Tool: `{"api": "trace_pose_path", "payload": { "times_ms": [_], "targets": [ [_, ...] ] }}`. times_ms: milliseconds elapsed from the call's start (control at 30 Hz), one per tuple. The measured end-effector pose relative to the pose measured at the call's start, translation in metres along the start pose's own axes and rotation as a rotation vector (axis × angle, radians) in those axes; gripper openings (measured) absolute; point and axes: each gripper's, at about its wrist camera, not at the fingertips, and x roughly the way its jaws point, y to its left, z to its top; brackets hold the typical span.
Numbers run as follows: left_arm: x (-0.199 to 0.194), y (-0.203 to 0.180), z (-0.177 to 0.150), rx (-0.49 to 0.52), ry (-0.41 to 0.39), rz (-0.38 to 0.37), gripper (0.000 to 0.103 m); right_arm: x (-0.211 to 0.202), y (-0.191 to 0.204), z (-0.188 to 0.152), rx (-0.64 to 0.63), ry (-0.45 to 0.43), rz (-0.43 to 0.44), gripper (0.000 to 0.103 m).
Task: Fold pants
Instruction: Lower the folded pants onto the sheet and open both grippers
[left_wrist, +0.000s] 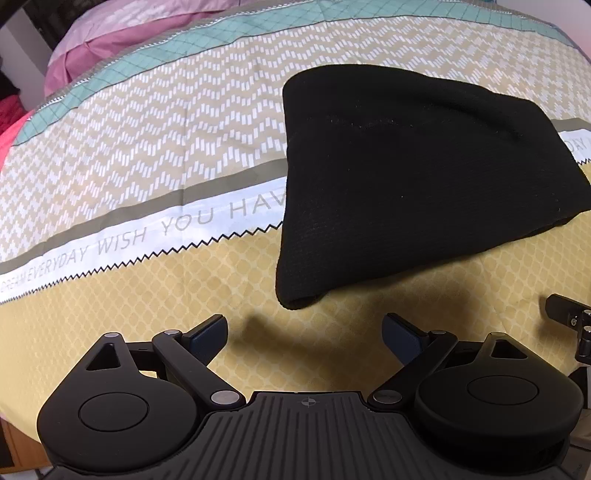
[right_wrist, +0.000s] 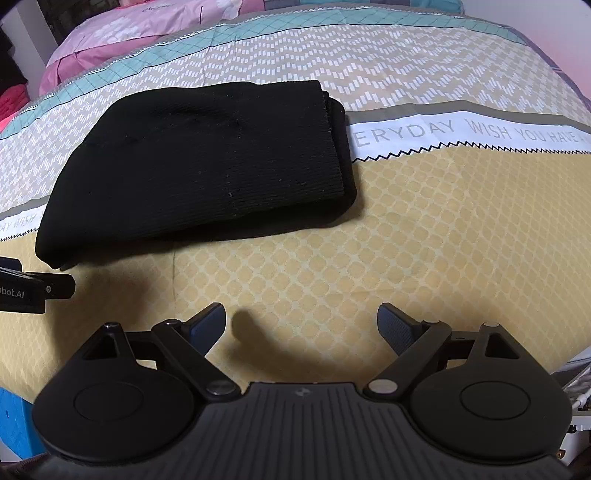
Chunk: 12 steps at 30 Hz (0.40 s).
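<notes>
The black pants (left_wrist: 413, 177) lie folded into a compact bundle on the patterned bedspread (left_wrist: 147, 155); they also show in the right wrist view (right_wrist: 207, 166), left of centre. My left gripper (left_wrist: 304, 334) is open and empty, hovering over the yellow part of the spread just short of the bundle's near corner. My right gripper (right_wrist: 301, 326) is open and empty, to the right of the bundle and nearer than it. Part of the right gripper (left_wrist: 569, 317) shows at the left view's right edge, and part of the left gripper (right_wrist: 33, 288) at the right view's left edge.
The bedspread (right_wrist: 424, 240) has a yellow honeycomb zone, a white lettered band (left_wrist: 155, 236) and a teal stripe (right_wrist: 221, 33). Pink bedding (left_wrist: 110, 40) lies at the far left. The bed's near edge drops off at the lower right (right_wrist: 576, 369).
</notes>
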Motion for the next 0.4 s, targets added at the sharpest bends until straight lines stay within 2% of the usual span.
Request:
{"api": "trace_pose_path", "payload": {
  "times_ms": [400],
  "targets": [
    [0.0006,0.0023,-0.0006,0.004,-0.002,-0.021,0.103,0.0021,0.0014,-0.0009,-0.005,0.011,0.001,0.091]
  ]
}}
